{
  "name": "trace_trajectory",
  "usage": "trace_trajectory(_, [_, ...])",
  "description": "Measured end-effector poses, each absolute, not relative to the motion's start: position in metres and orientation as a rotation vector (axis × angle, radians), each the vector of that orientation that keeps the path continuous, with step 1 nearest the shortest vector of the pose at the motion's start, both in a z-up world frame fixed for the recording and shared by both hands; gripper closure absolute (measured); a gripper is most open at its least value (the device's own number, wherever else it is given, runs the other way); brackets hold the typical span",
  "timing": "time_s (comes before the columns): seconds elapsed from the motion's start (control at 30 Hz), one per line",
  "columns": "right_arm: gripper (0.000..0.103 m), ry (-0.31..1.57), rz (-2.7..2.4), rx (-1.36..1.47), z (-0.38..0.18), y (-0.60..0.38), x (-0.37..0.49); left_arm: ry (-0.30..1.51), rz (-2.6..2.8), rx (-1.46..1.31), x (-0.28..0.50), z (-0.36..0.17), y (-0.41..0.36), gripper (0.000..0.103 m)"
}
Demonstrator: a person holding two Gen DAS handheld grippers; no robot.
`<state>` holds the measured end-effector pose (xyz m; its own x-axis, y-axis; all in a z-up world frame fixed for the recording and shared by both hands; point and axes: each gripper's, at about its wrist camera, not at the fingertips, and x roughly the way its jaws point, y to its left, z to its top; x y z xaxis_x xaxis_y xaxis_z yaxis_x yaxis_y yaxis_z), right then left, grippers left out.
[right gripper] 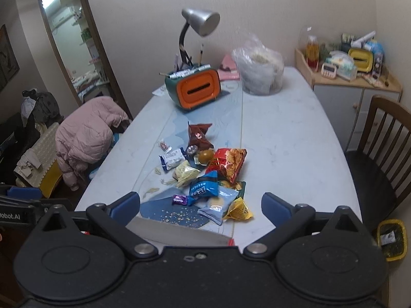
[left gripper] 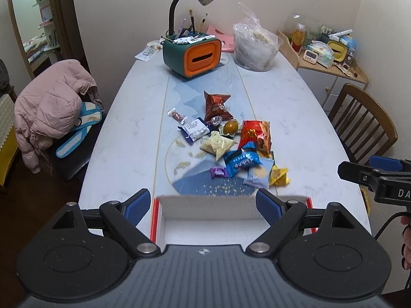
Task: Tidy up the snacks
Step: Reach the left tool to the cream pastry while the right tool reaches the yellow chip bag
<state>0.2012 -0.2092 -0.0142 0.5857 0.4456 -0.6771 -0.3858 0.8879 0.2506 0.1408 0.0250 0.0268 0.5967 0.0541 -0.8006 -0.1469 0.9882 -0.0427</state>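
Crinkly foil snack packets (left gripper: 231,143) heaped on marbled table (left gripper: 295,107); cardboard box (left gripper: 205,205) near.

Left tool (right gripper: 15,215) body: "Robot.AI". Right tool (left gripper: 385,179) body: "DA", cut off.

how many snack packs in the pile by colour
Red or brown: 2, red chip bag, brown bag
Blue: 2, blue pack, pale blue pack
Yellow: 2, pale yellow bag, yellow pack
White: 1, white pack
Purple: 1, purple candy
Total: 8
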Motion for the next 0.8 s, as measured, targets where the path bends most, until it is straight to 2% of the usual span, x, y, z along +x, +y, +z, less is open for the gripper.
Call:
trace_trajectory(0.37, [0.011,1.034,0.497,0.095,-0.036,-0.212,0.300,1.060,0.127,-0.151,0.242,0.022,0.026,0.014])
trace_trajectory(0.53, [0.020,1.159,0.507,0.100,-0.070,-0.204,0.331,1.143,0.144,-0.211,0.289,-0.004,0.029,0.014])
trace_trajectory(0.8, [0.021,1.315,0.526,0.081,-0.122,-0.197,0.359,1.241,0.211,-0.332,0.355,-0.059,0.043,0.014])
